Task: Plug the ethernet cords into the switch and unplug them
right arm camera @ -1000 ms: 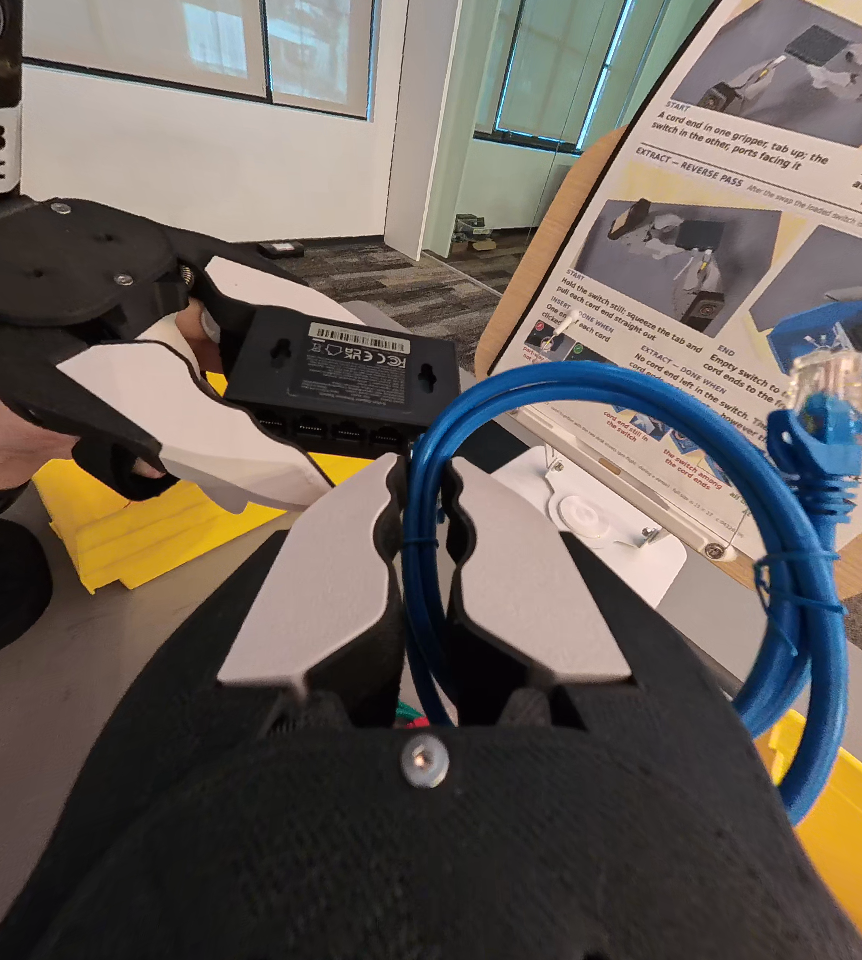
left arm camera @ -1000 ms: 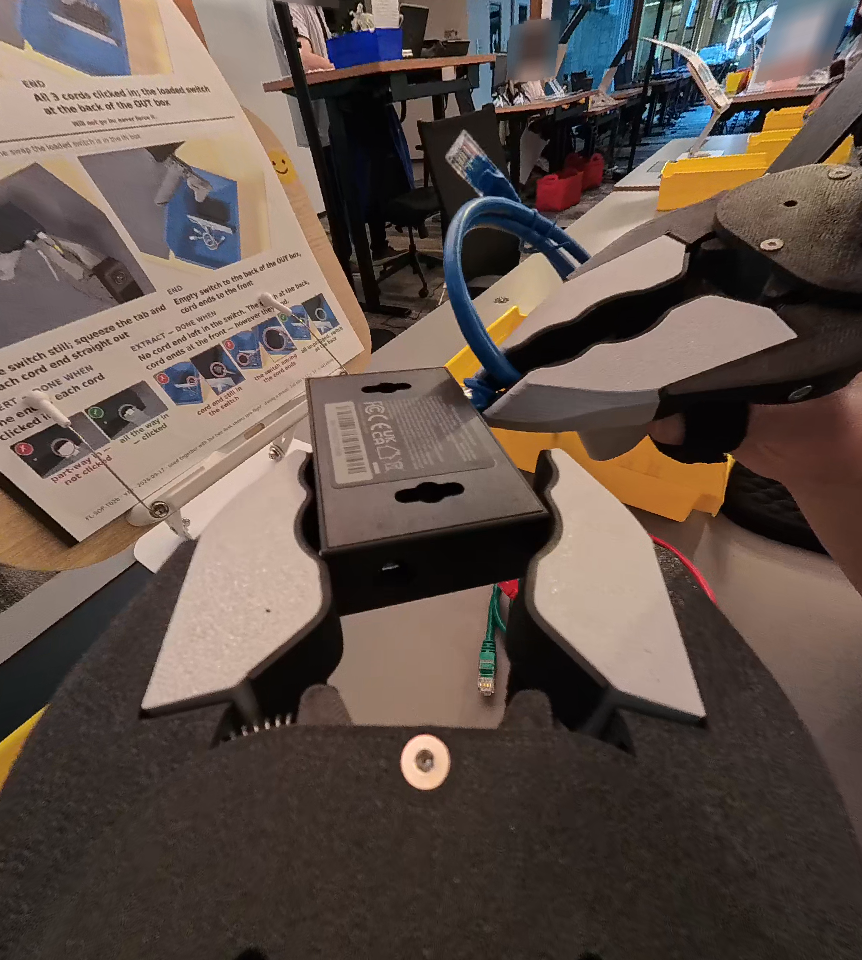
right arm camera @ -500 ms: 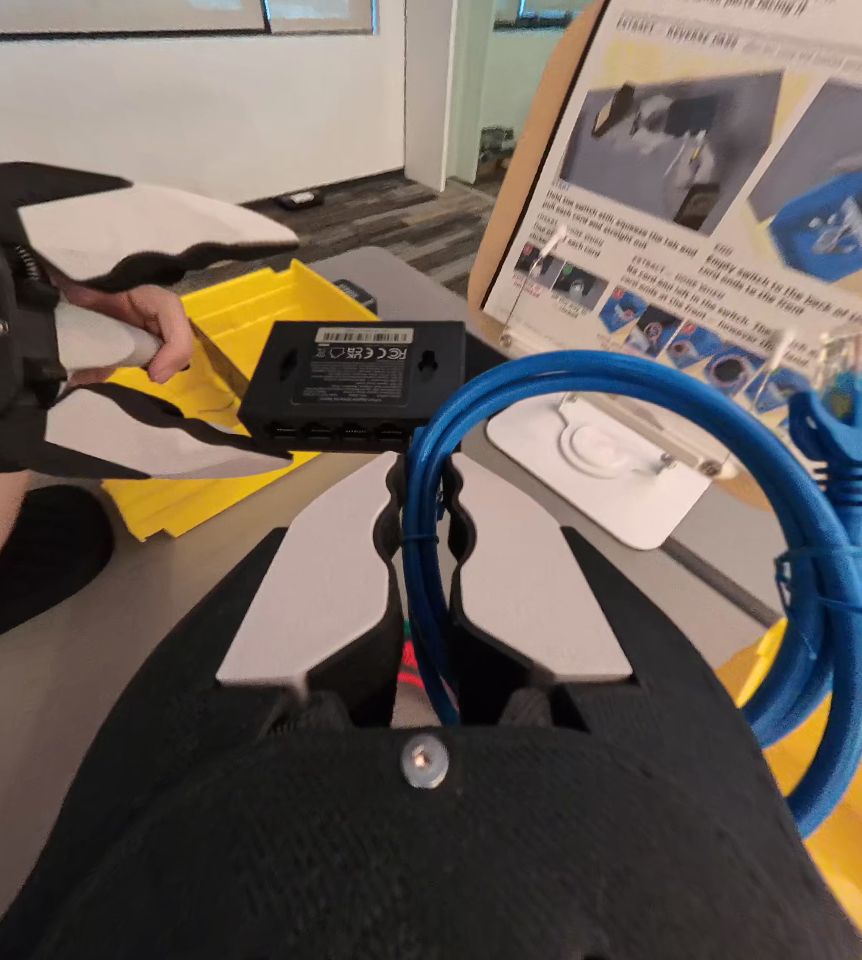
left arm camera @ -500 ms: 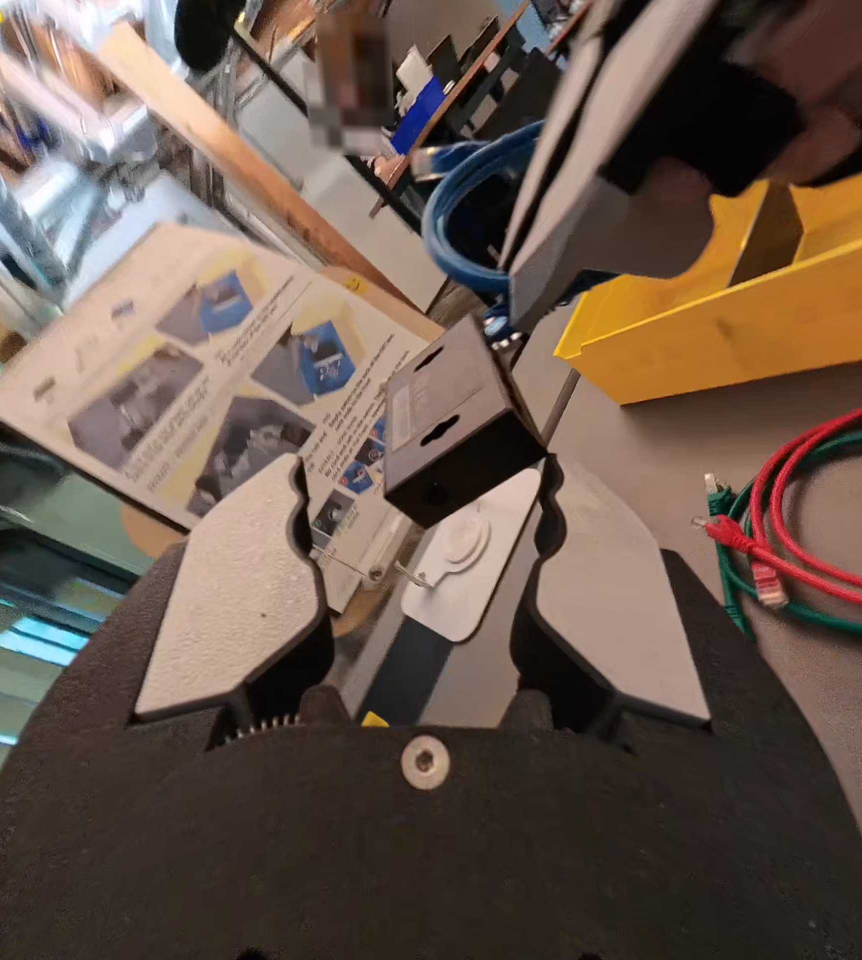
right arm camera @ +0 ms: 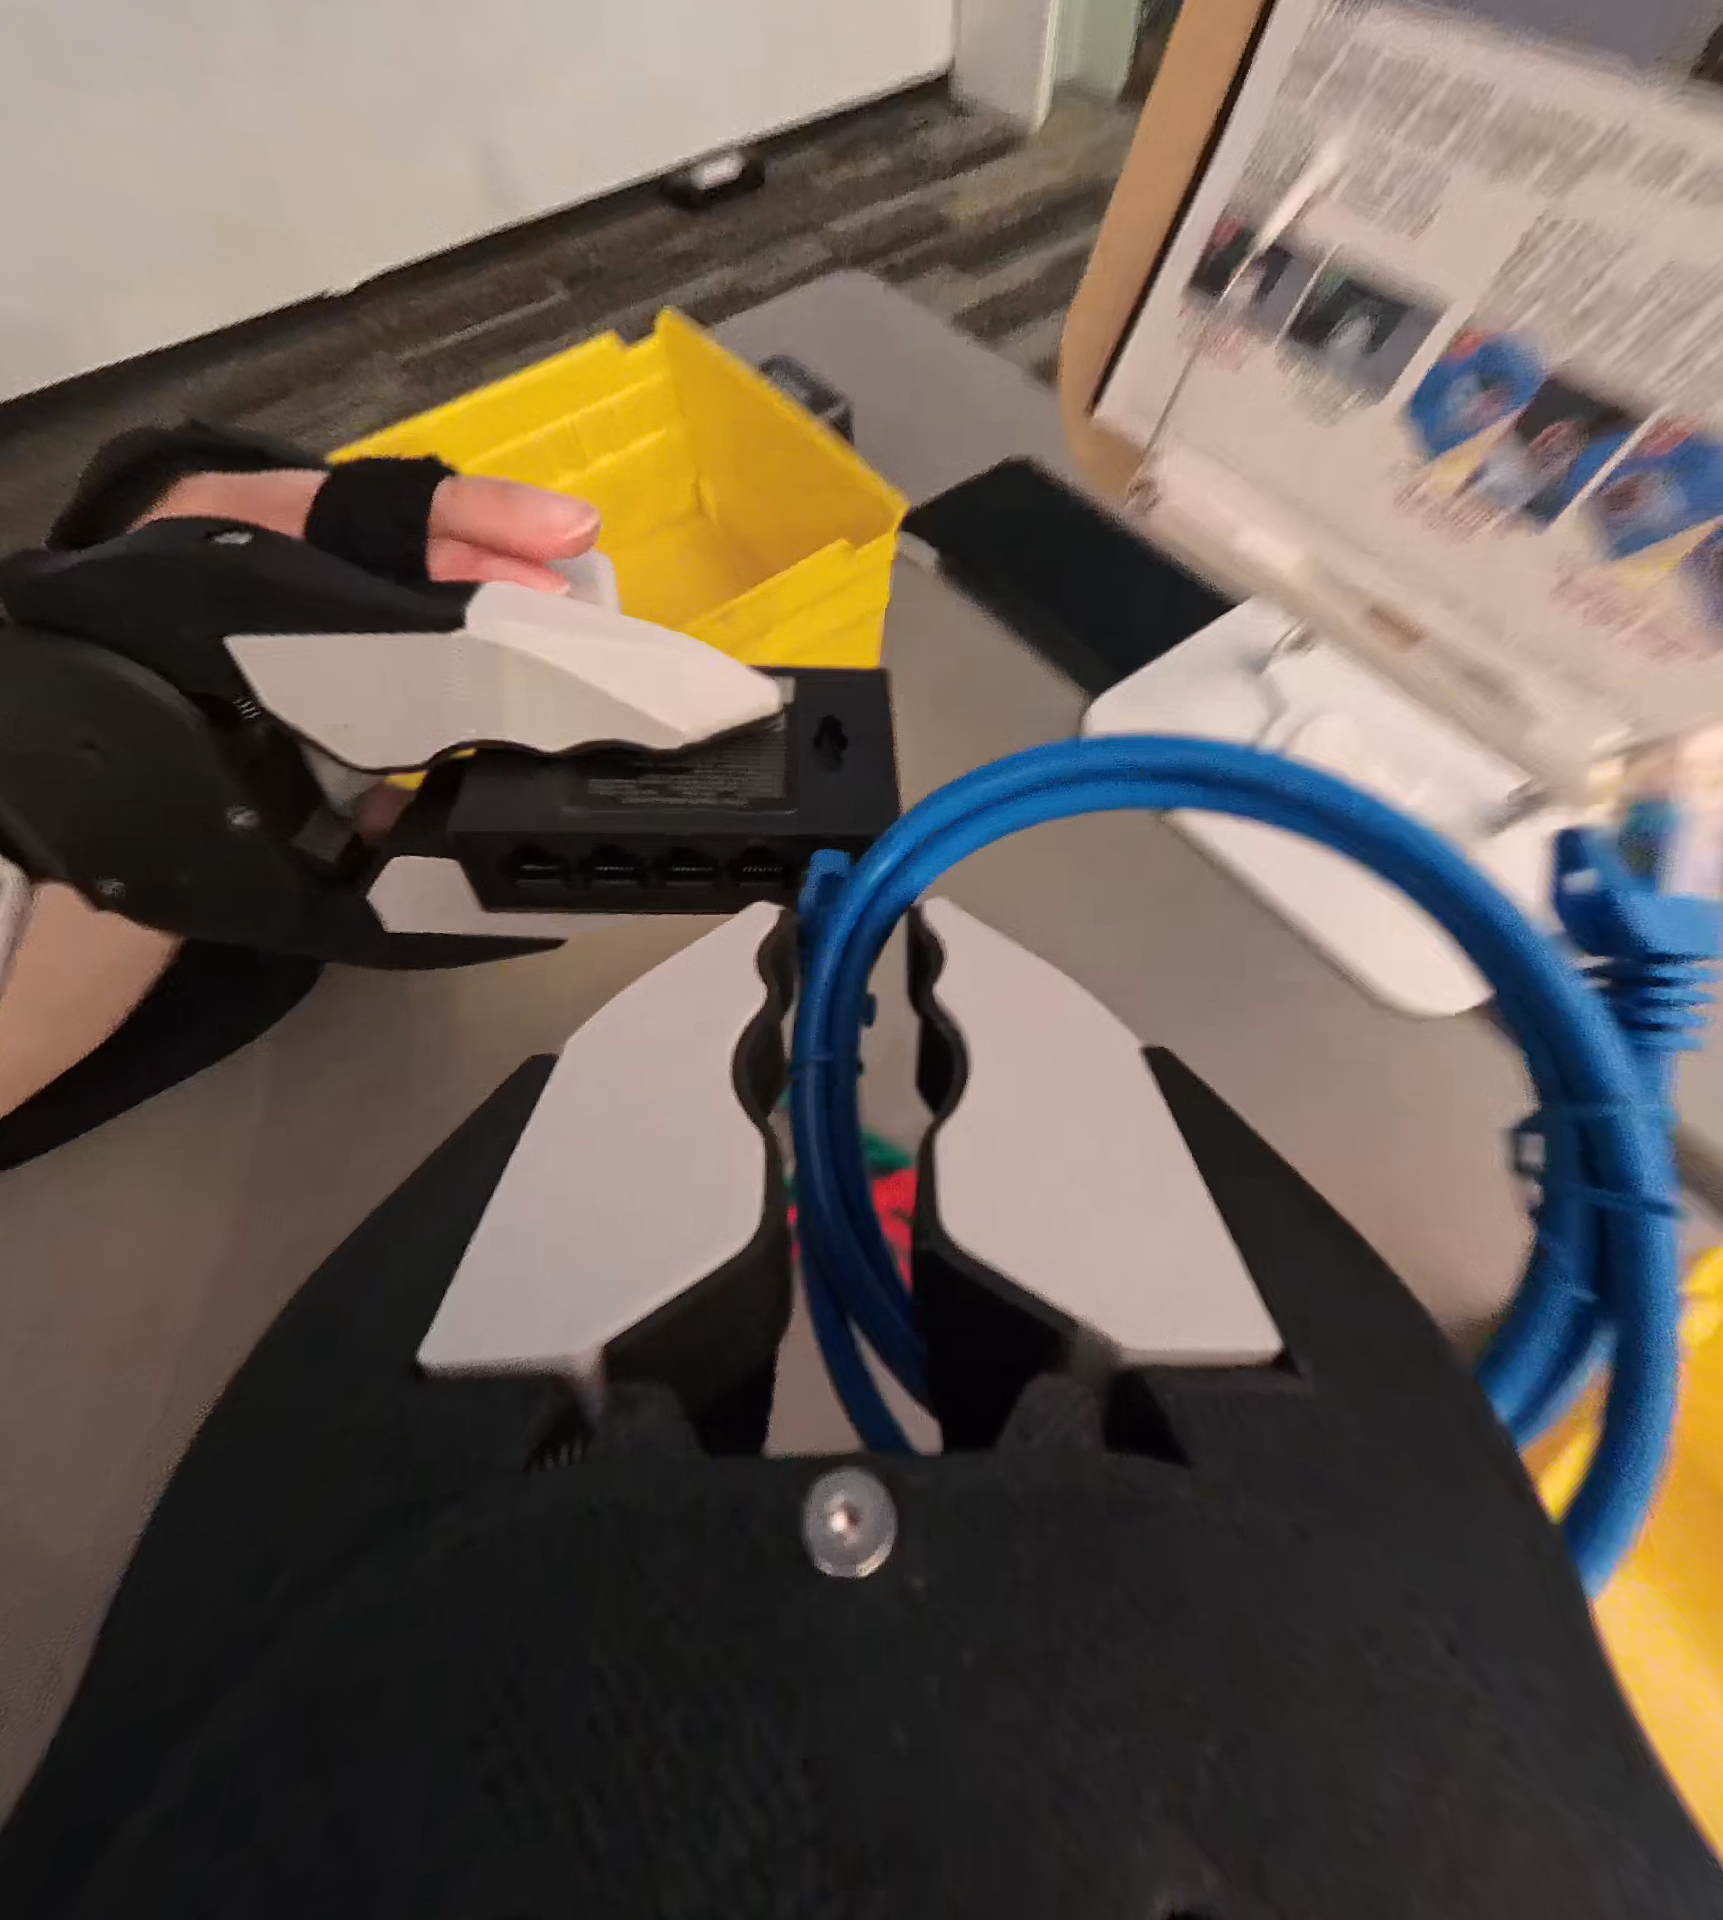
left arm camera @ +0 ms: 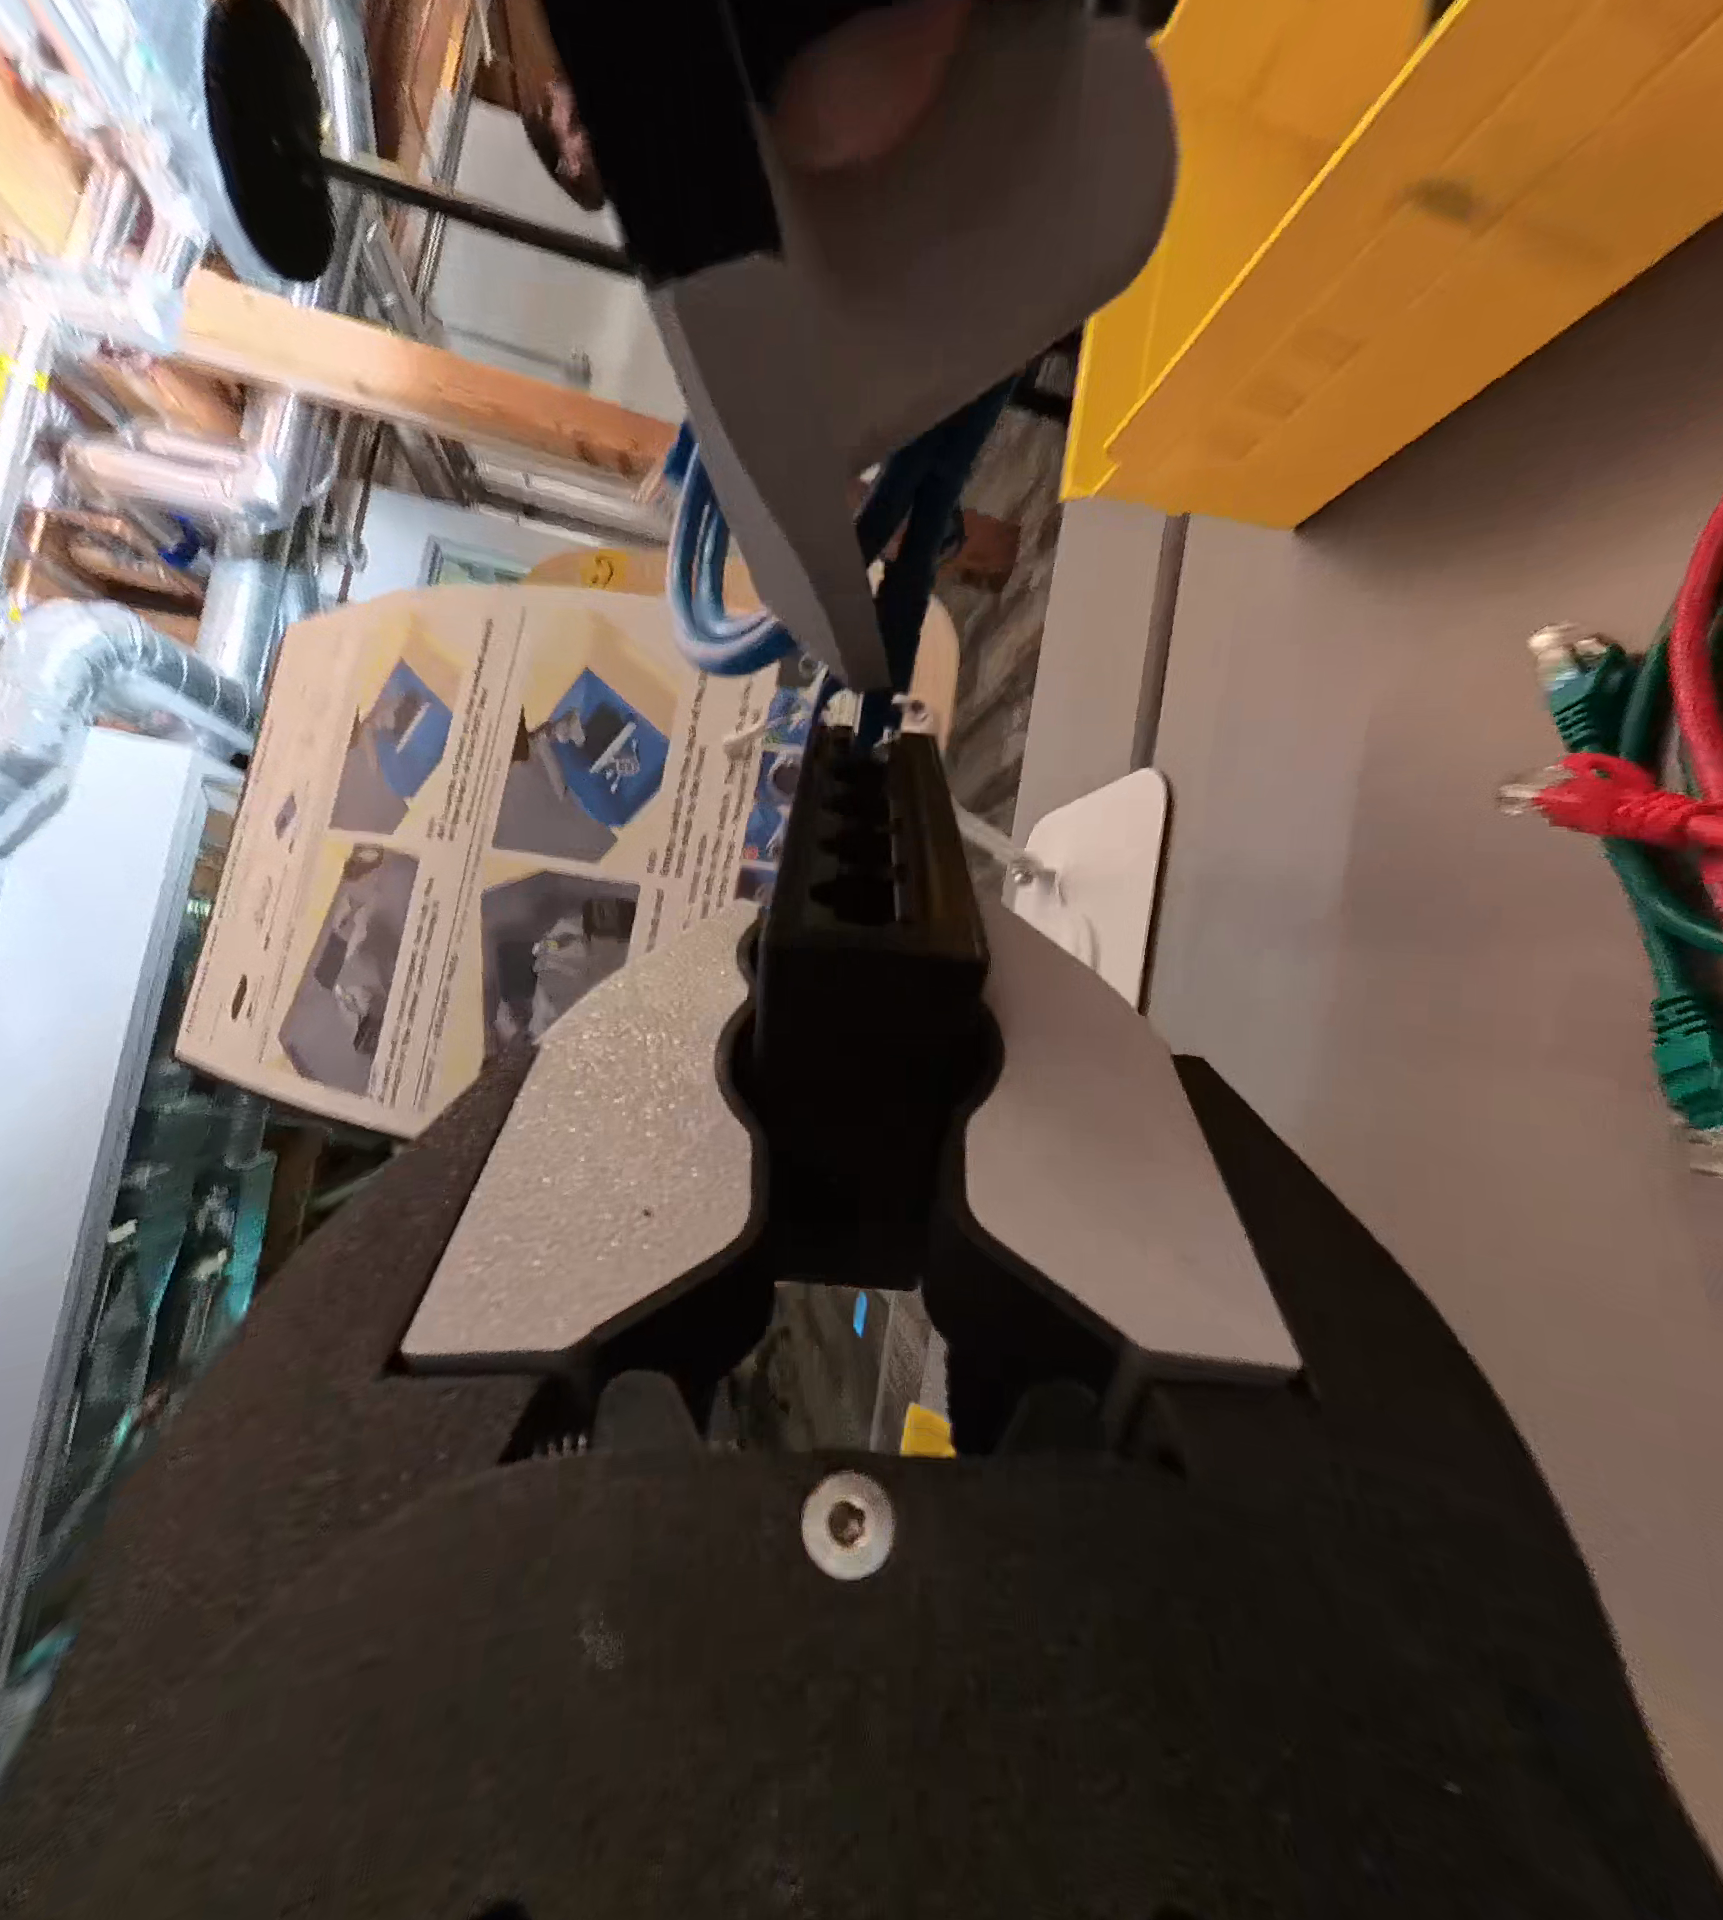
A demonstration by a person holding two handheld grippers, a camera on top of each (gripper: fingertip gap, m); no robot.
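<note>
Grey tabletop fills the right side of the left wrist view, which is rolled sideways, with pipes and wooden beams blurred behind. The left gripper is clamped on a small black plastic network switch, one grey finger on each broad face, so the row of ports shows edge-on and points away from the camera. Beyond it the right gripper reaches in, tip at the far end of the port row, with a coiled blue ethernet cord in its grip. A red ethernet cord and a green ethernet cord lie loose on the table to the right, near a yellow plastic bin. A printed instruction board stands at the left.

From the right wrist view, the right gripper is closed narrowly around the blue cord, whose loop arcs rightward to a free plug. A second blue plug sits at the fingertips, just beside the switch's rightmost port; whether it is seated cannot be told. The left gripper holds the switch flat, ports facing the camera. A yellow bin sits behind.
</note>
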